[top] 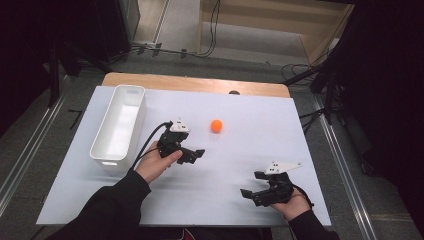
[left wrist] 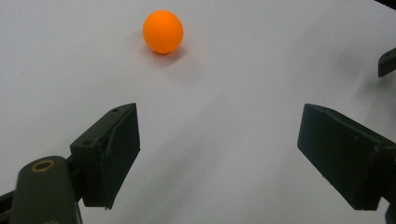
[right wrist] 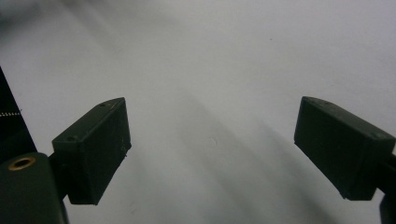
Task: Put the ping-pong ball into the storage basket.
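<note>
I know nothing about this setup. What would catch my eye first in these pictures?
The small orange ball stands out first, alone near the middle of the white table. Just in front of it the left gripper points its way with jaws open and nothing between them. A long white bin lies along the table's left side, and the right gripper, also open, is near the front right corner.

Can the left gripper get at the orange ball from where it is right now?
Probably yes. The left gripper is open, and the orange ball lies ahead of its jaws on bare white table, with nothing between them. The white bin sits off to the other side.
</note>
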